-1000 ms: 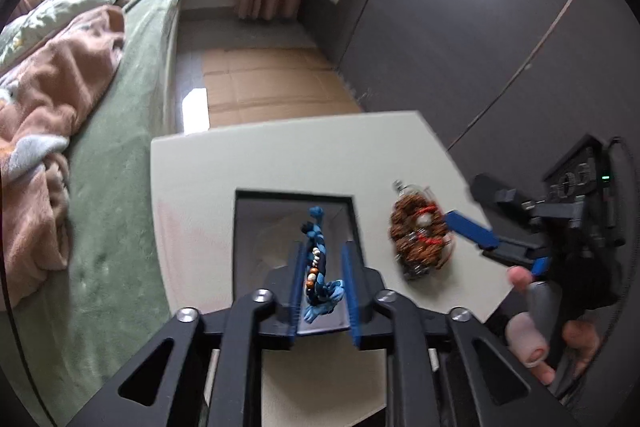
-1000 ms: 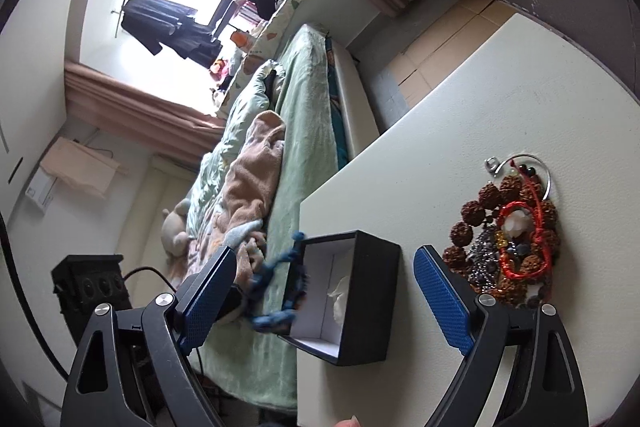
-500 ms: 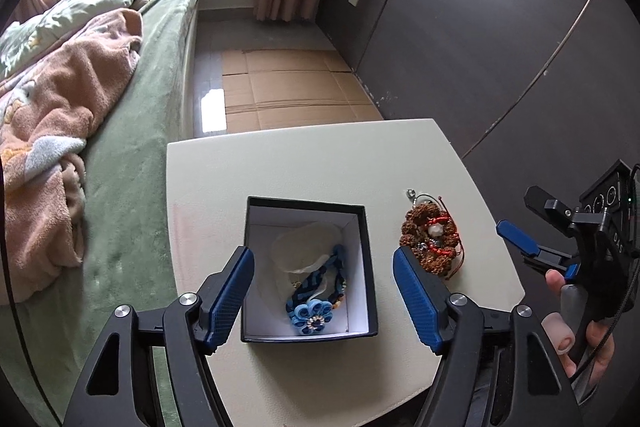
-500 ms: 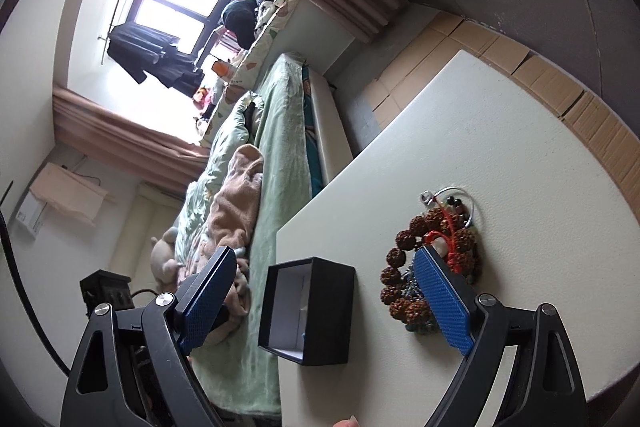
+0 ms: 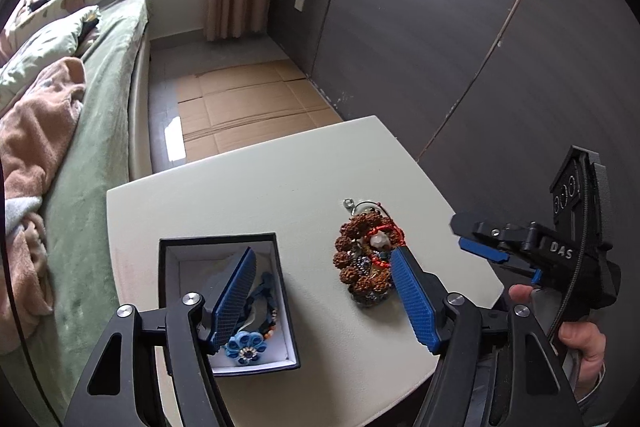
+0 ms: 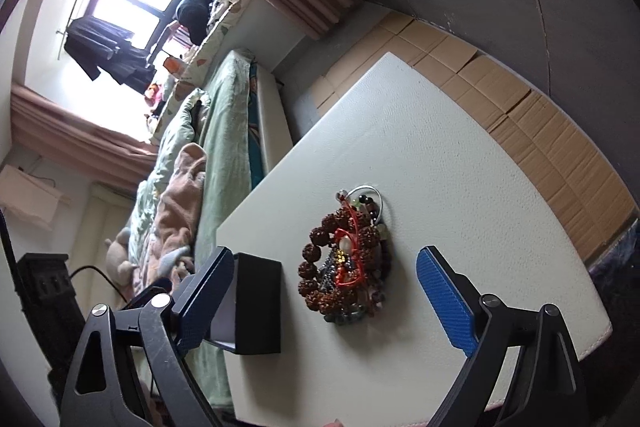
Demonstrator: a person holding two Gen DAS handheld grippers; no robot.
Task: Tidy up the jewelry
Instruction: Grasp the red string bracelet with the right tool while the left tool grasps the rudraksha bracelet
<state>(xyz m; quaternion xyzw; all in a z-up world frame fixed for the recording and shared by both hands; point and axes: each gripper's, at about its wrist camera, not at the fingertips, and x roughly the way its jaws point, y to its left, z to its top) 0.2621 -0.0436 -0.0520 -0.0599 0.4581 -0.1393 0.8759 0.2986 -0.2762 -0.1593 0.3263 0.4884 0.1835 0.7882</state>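
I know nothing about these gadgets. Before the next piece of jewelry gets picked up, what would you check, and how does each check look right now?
1. Blue flower bracelet lies inside the black open-top box with white lining: ok.
2. Left hand-held gripper has let go: ok; nothing between its pads, though the jaws are closing.
3. Right hand-held gripper is free: ok; nothing pressed between its pads, jaws narrowing slightly.
4. Pile of brown seed beads with red cord lies in plain sight on the white table, ahead of the right gripper: ok.
5. Pile will lift as one piece: cannot tell; several strands look tangled.
6. Room left in the box: cannot tell.
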